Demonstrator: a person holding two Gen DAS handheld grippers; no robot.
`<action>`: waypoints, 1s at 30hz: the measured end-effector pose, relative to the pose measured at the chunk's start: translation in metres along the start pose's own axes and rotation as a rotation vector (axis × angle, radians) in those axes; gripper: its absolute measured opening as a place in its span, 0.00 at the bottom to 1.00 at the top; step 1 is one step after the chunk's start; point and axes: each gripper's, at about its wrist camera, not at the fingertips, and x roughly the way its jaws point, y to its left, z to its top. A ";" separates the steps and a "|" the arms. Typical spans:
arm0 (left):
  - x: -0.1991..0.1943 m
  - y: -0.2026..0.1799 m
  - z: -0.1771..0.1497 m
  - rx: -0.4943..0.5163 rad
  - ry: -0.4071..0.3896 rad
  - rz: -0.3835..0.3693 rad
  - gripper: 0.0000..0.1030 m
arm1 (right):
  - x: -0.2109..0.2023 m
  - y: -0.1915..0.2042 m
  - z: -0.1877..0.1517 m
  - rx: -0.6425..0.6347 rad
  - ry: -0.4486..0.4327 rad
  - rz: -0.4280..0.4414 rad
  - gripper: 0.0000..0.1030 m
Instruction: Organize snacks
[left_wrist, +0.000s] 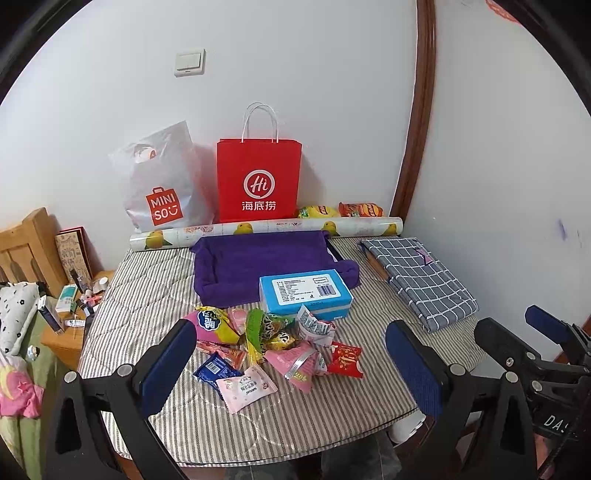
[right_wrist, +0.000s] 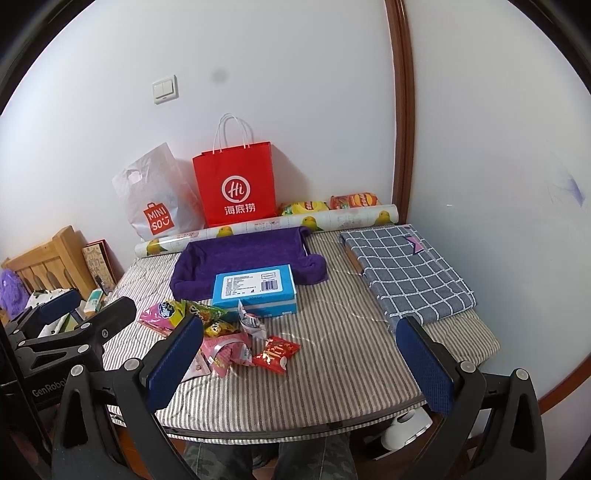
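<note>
A heap of small snack packets (left_wrist: 273, 343) (right_wrist: 218, 332) lies on the striped table cover, with a red packet (left_wrist: 345, 360) (right_wrist: 276, 353) at its right edge. Just behind the heap sits a blue box (left_wrist: 306, 293) (right_wrist: 255, 290), resting partly on a purple fabric tray (left_wrist: 255, 264) (right_wrist: 243, 258). My left gripper (left_wrist: 291, 373) hangs open above the near side of the heap, holding nothing. My right gripper (right_wrist: 299, 362) is open too, over the table to the right of the heap. Each gripper shows at the edge of the other's view.
A red paper bag (left_wrist: 258, 181) (right_wrist: 236, 184) and a white plastic bag (left_wrist: 162, 184) (right_wrist: 155, 195) lean on the back wall, behind a printed roll (left_wrist: 266, 230) (right_wrist: 266, 227). Folded checked cloth (left_wrist: 421, 277) (right_wrist: 406, 269) lies right. A cluttered wooden nightstand (left_wrist: 62, 336) stands left.
</note>
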 end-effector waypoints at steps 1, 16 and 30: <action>0.000 0.000 0.000 0.000 0.009 0.000 1.00 | 0.000 0.000 0.000 -0.001 0.000 0.000 0.99; 0.002 -0.001 0.002 0.002 0.091 -0.001 1.00 | -0.001 0.002 -0.003 -0.002 -0.007 0.002 0.99; 0.015 0.012 -0.004 -0.018 0.039 0.018 1.00 | 0.021 -0.002 -0.005 0.010 0.020 0.015 0.99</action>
